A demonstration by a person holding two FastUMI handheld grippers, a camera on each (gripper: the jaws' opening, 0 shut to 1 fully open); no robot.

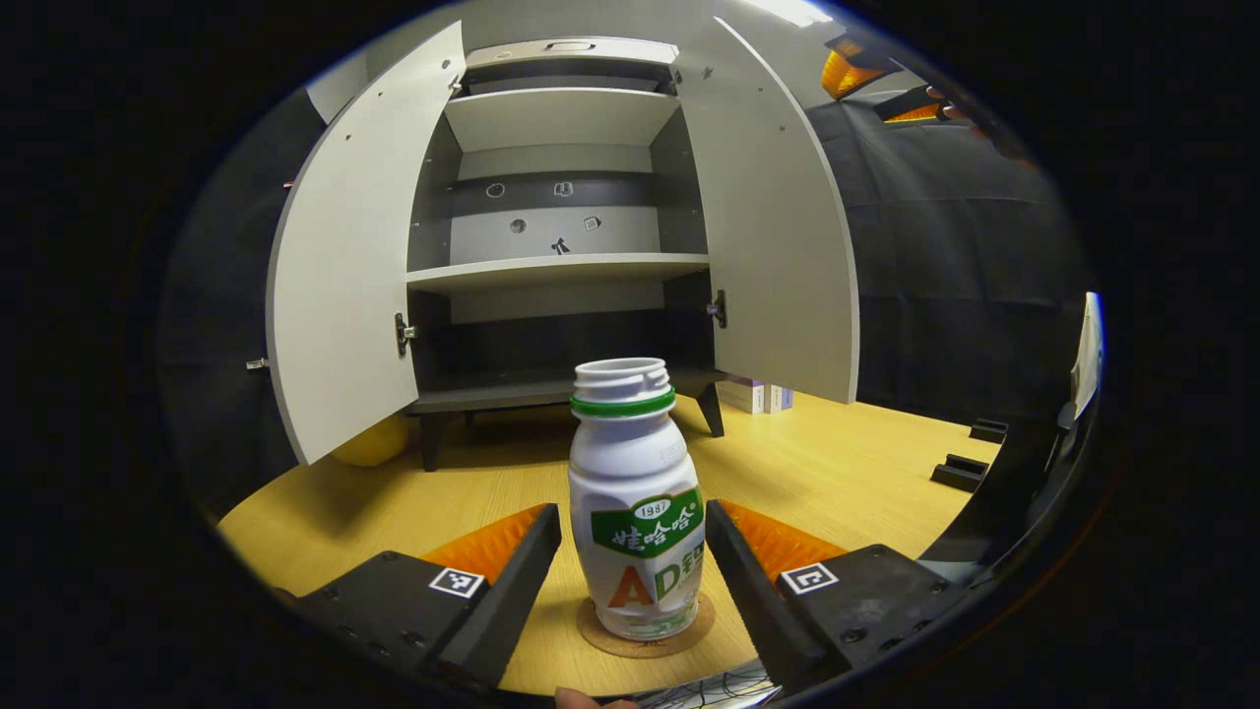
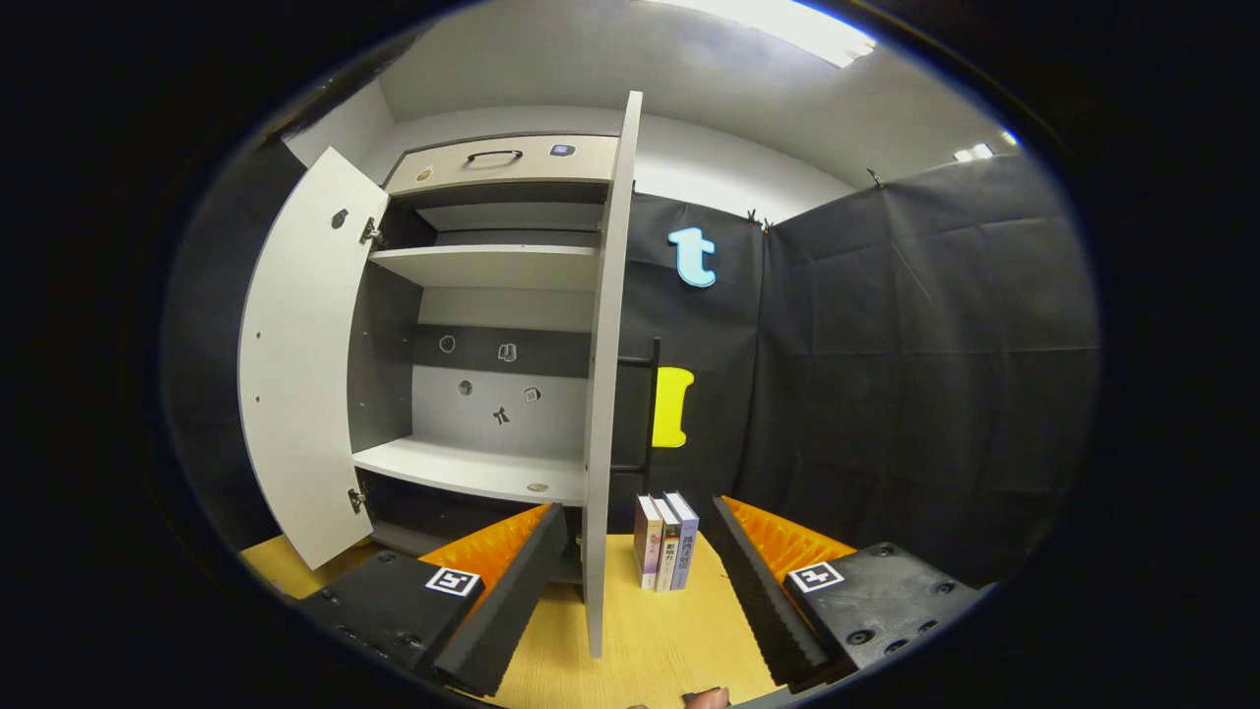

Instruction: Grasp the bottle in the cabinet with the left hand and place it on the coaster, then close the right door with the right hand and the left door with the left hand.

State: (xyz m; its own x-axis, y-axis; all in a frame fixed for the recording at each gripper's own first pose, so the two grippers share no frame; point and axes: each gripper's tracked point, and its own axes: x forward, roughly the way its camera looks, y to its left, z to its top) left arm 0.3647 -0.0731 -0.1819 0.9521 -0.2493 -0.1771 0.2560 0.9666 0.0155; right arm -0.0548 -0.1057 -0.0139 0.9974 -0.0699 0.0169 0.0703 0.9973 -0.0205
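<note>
While the bottle [image 1: 638, 502] stands upright on the round cork coaster [image 1: 645, 635] on the wooden table [image 1: 856, 463], the left gripper [image 1: 633, 561] sits around it with its fingers apart, one to each side. A sliver of gap shows between each finger and the bottle's body, so I would say it is let go rather than clamped. The bottle has no cap and its mouth is open. Beyond it the cabinet [image 1: 561, 266] stands with both doors swung wide, the left door [image 1: 345, 266] and the right door [image 1: 778, 217], and its shelves look bare. To my eye the placing is done, and the sensible thing for this hand is to draw straight back along its own fingers, so neither one clips the bottle and tips it off the coaster.

From the right gripper view, the right gripper [image 2: 638, 576] has its fingers spread wide with nothing pressed between them. The right door [image 2: 605, 394] is seen nearly edge-on, its lower edge running down between the two fingers. A few books [image 2: 666, 542] stand upright on the table just beyond the door, against the black cloth. Closing this door looks like the step in hand: I would press on the outer face, near the free edge and away from the hinges, and push steadily until it meets the cabinet front, keeping clear of the books.
</note>
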